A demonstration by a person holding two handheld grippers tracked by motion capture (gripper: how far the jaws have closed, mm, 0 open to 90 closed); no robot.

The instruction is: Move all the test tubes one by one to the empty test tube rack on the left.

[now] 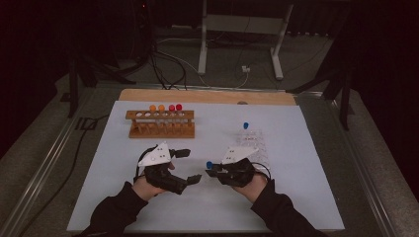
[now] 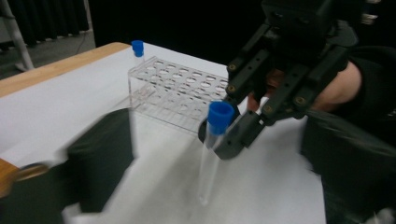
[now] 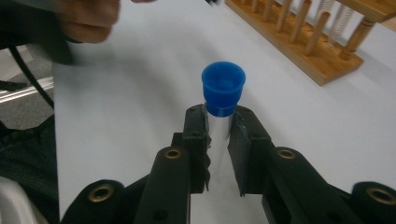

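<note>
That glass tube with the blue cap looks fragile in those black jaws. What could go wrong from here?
1. The right hand-held gripper holds the tube only just under its blue cap, so the long free end could swing or slip out.
2. The left hand-held gripper is open and close by; a bump might knock the tube loose.
3. The clear rack has small holes, so a tilted tube could catch on the rim.
</note>
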